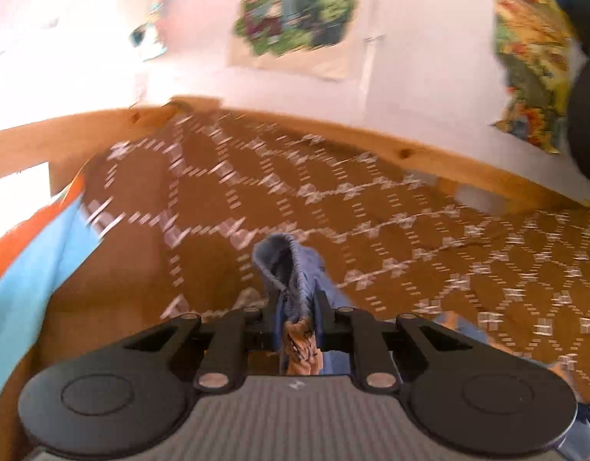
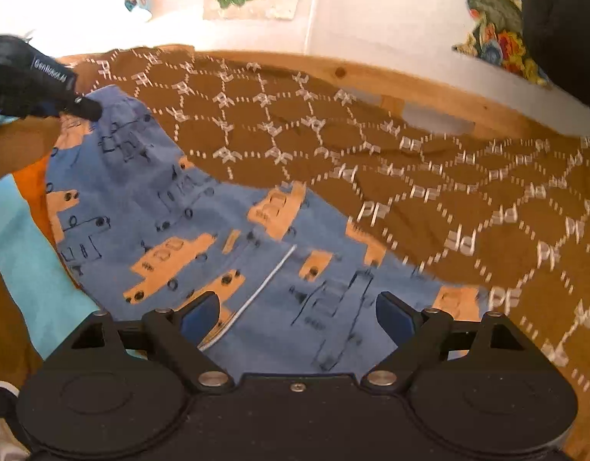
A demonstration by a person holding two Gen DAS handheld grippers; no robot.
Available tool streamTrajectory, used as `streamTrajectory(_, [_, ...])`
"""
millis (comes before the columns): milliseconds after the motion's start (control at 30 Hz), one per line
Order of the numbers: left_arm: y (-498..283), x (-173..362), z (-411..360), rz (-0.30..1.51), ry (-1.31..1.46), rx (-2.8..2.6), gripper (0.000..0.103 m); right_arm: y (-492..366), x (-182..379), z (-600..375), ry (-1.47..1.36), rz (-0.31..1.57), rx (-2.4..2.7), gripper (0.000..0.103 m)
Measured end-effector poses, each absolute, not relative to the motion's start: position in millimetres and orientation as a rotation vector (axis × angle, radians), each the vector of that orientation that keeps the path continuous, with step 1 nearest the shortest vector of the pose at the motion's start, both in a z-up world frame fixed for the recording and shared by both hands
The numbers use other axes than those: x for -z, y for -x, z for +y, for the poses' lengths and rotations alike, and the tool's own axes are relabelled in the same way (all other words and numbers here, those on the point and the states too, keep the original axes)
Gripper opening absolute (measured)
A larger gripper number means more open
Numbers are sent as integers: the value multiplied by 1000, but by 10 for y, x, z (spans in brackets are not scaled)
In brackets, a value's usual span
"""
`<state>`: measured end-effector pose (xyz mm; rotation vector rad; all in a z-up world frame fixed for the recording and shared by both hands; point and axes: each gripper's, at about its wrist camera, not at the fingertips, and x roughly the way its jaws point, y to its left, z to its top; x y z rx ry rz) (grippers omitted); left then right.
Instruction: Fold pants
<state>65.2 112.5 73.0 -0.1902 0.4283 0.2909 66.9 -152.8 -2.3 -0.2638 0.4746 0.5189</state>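
Observation:
The pants (image 2: 202,207) are blue with orange truck prints and lie spread on a brown patterned bedspread (image 2: 410,176). A white drawstring (image 2: 264,288) lies across them. My left gripper (image 1: 296,307) is shut on a bunched blue edge of the pants (image 1: 291,269) and holds it above the bedspread (image 1: 371,230). In the right wrist view the left gripper (image 2: 89,109) grips the pants' far left corner. My right gripper (image 2: 296,313) is open just above the near part of the pants, its blue pads (image 2: 393,317) apart and holding nothing.
A wooden bed frame (image 2: 371,77) runs along the far side by a white wall with colourful pictures (image 1: 295,11). A light-blue and orange cloth (image 2: 22,238) lies at the left edge of the bed. A dark shape (image 2: 564,27) fills the upper right.

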Motion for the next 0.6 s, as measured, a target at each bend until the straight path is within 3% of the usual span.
streamTrajectory(233, [-697,-1104,472,438,44,-72,17,-619,-287,-2068,462,393,-537,90])
streamTrajectory(600, [-956,-1031,-908,549,-163,307,18,-658,-308,-3150,248,458,-291,90])
